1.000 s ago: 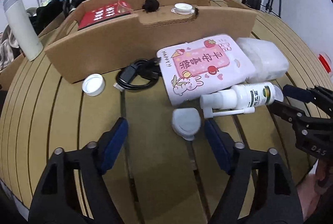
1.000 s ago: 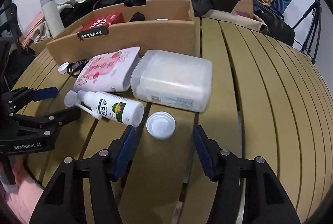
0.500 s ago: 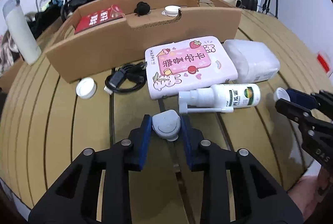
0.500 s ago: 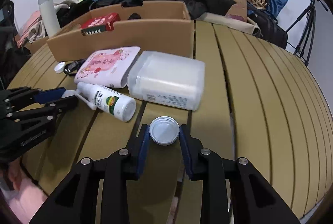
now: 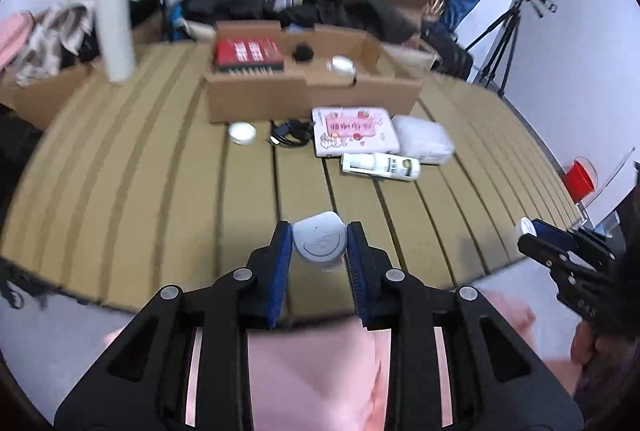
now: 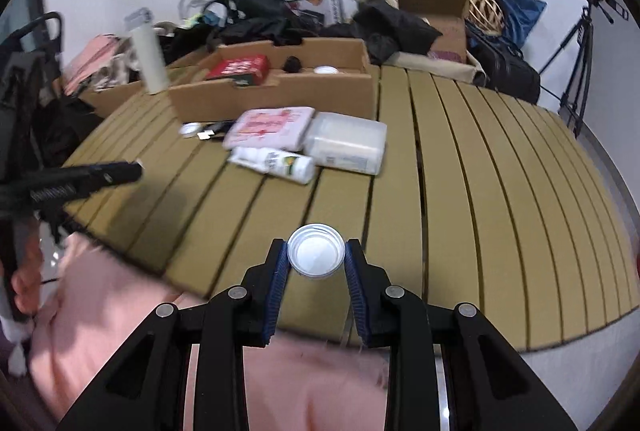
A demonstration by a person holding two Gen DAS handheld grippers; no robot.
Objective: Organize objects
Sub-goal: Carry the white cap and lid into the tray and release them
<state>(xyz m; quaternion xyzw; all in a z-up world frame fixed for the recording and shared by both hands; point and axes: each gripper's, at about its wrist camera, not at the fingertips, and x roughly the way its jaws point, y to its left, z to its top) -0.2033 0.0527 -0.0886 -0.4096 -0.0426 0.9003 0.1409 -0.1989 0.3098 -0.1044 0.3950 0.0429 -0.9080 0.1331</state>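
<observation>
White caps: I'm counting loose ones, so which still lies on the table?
The white cap beside the black cable, in front of the cardboard box. The right tool holds another cap.

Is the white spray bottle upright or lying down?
Lying down. The white spray bottle rests on its side on the slatted table, nozzle toward the left, in front of the pink package.

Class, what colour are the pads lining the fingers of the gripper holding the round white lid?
Blue pads on black fingers, clearest in the right wrist view, clamping the white lid.
</observation>
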